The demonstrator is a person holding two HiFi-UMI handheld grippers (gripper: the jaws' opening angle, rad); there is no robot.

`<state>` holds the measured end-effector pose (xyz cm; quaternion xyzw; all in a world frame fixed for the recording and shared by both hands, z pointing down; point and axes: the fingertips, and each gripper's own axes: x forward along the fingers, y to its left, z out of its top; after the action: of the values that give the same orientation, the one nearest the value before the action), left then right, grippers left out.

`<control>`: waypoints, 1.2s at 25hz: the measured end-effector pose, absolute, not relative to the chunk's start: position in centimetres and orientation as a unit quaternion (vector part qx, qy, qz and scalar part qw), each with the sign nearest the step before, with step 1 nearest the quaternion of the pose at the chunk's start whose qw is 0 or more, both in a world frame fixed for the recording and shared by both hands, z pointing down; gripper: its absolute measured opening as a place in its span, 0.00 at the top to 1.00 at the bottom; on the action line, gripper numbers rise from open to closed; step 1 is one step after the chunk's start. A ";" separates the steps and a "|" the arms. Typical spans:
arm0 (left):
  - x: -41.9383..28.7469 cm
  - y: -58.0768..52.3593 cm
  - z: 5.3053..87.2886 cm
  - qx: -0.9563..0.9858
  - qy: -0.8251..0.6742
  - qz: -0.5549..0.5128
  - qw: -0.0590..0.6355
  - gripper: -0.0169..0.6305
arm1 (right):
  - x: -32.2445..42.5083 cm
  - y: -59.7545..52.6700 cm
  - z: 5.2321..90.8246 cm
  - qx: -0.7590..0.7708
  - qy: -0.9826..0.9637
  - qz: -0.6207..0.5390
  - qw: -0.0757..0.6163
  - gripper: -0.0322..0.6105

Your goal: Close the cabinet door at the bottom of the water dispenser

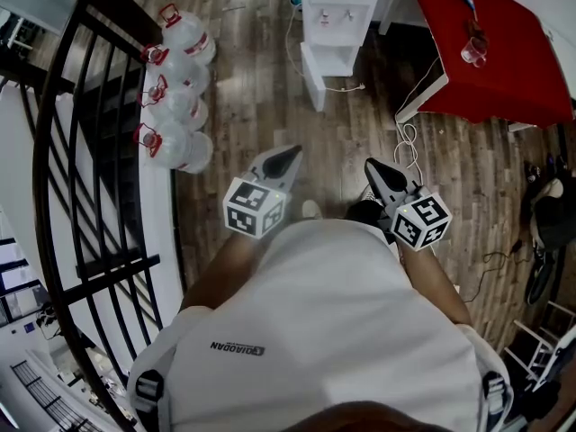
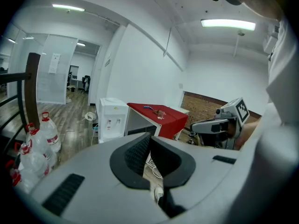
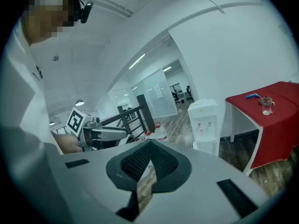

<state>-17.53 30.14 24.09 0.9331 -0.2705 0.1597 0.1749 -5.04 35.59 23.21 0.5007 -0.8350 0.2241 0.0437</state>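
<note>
While left tool (image 1: 286, 158) and right tool (image 1: 373, 167) both sit pinched shut, empty, the dispenser (image 1: 337, 12) is well ahead beside the red desk (image 1: 504, 48), its bottom door (image 1: 312, 79) hanging open. Risks as I see them: feet snag the loose floor cable (image 1: 408, 139); ribbed tips skate off that smooth, flat white panel, so it rebounds.

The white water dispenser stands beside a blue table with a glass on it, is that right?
Not quite: the table is red, not blue, as the head view shows. The white water dispenser does stand beside it, and a glass sits on it.
</note>
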 end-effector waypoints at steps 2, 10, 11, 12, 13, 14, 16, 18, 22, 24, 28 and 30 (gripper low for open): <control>-17.4 30.1 24.1 0.933 -0.269 0.160 0.175 0.97 | -5.2 35.5 23.3 0.499 -0.835 0.228 0.044 0.92; -16.6 30.0 24.5 0.933 -0.269 0.159 0.178 0.97 | -5.2 35.9 23.7 0.485 -0.842 0.231 0.058 0.92; -16.4 30.0 24.5 0.933 -0.269 0.159 0.179 0.97 | -5.1 35.9 23.7 0.484 -0.842 0.230 0.059 0.92; -16.1 29.9 24.6 0.933 -0.268 0.159 0.179 0.97 | -4.8 35.9 23.7 0.484 -0.842 0.229 0.060 0.92; -15.9 29.9 24.6 0.933 -0.268 0.158 0.179 0.97 | -4.4 36.0 23.6 0.485 -0.842 0.228 0.060 0.92; -15.6 29.9 24.6 0.933 -0.269 0.159 0.179 0.97 | -4.0 35.9 23.7 0.486 -0.841 0.229 0.060 0.92; -15.2 29.8 24.7 0.932 -0.271 0.161 0.179 0.97 | -3.2 35.8 23.7 0.488 -0.839 0.234 0.058 0.92; -14.6 29.7 25.0 0.930 -0.276 0.164 0.182 0.97 | -2.3 35.6 23.7 0.487 -0.839 0.237 0.055 0.92; -12.5 29.3 25.0 0.926 -0.285 0.170 0.179 0.97 | 0.1 35.0 23.5 0.480 -0.842 0.238 0.052 0.92; -11.3 28.9 24.9 0.924 -0.293 0.169 0.178 0.97 | 1.4 34.6 23.5 0.473 -0.846 0.239 0.055 0.92; -8.4 28.2 25.0 0.916 -0.316 0.171 0.177 0.97 | 4.8 33.5 23.5 0.454 -0.857 0.237 0.058 0.92; -6.8 27.7 25.3 0.910 -0.332 0.173 0.177 0.97 | 7.0 32.9 23.8 0.444 -0.861 0.240 0.059 0.92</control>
<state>-6.76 27.73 25.34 0.9104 -0.3316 0.1728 0.1772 6.96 32.94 23.84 0.4442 -0.8611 0.2401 0.0591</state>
